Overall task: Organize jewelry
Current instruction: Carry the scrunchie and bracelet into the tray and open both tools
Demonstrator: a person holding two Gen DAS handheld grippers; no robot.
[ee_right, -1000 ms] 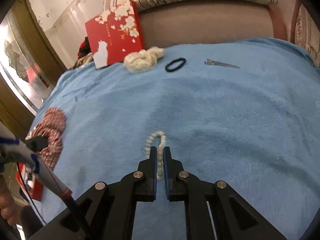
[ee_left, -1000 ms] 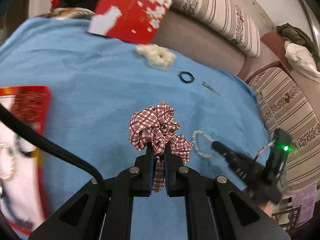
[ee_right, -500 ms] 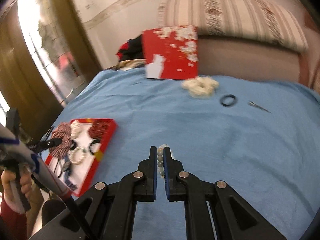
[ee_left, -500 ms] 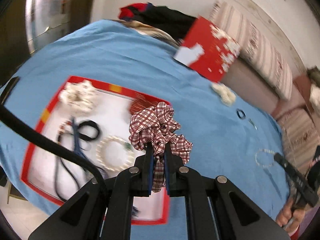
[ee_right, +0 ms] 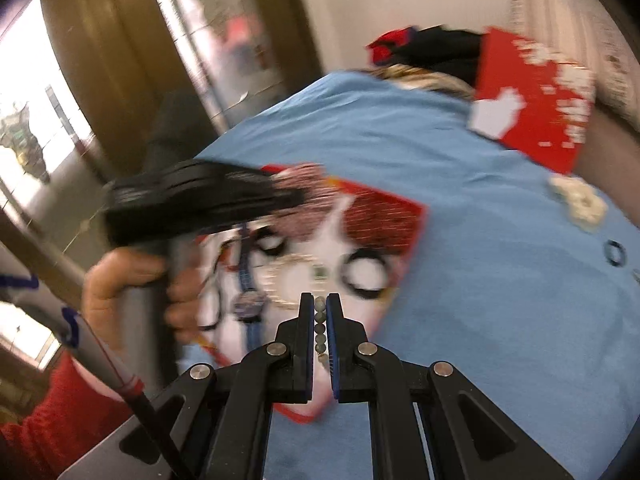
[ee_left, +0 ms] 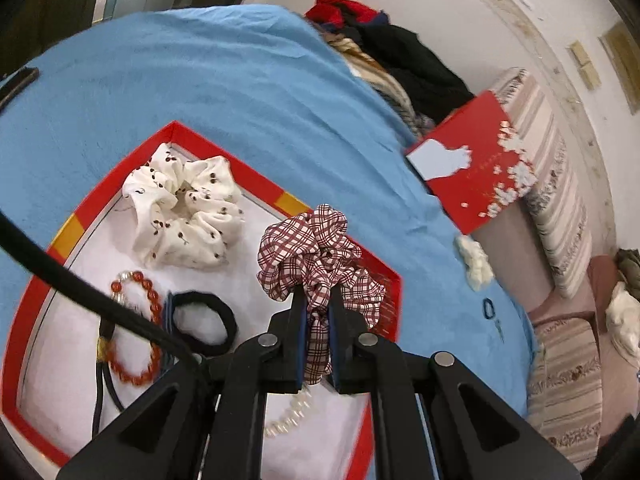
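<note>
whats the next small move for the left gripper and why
Probably lower a little and open the jaws. The left gripper is shut on the plaid scrunchie, which hangs over the red-rimmed tray beside the white scrunchie, so releasing should drop it inside.

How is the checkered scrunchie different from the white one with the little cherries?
The plaid scrunchie is dark red and white checks; the cherry scrunchie is cream with tiny cherries. The plaid one is pinched in the left gripper, held over the red tray, while the cherry one lies flat in the tray. Both are ruffled fabric hair ties.
</note>
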